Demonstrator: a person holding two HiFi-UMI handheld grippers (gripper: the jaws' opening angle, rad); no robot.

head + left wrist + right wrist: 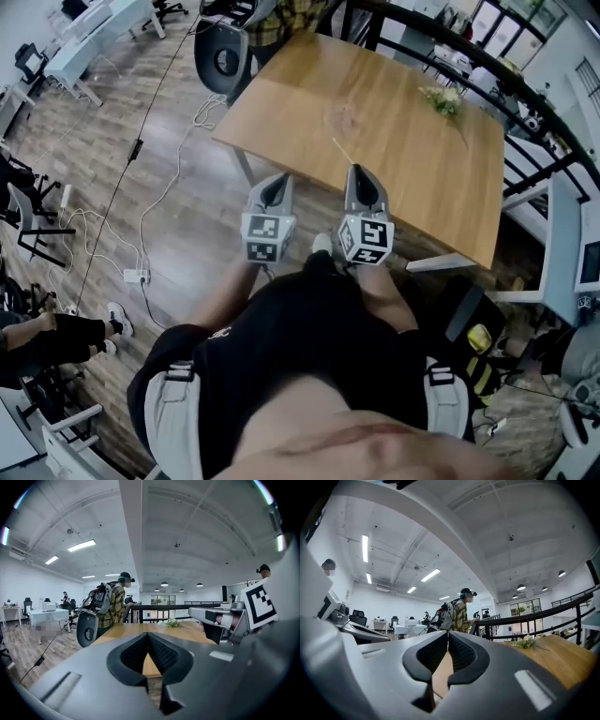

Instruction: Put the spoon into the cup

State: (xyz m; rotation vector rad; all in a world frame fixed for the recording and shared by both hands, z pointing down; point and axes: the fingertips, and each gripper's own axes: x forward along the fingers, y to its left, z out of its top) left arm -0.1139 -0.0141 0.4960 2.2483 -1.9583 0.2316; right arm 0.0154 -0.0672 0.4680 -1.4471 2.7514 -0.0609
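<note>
No cup shows in any view. A thin pale stick-like thing (343, 151), possibly the spoon, lies on the wooden table (403, 159) just beyond my right gripper's tips; I cannot tell for sure what it is. My left gripper (277, 178) and right gripper (358, 170) are held side by side close to my body, at the table's near edge. Both are shut with nothing between the jaws. In the left gripper view the left gripper (149, 637) points along the tabletop, with the right gripper (220, 618) beside it. The right gripper (448, 634) looks over the table too.
A small sprig of flowers (442, 98) lies at the table's far right. A person in a plaid shirt (115, 606) with a backpack stands at the far end beside a grey office chair (222, 56). A black railing (525, 103) runs behind the table. Cables cross the wooden floor (141, 216).
</note>
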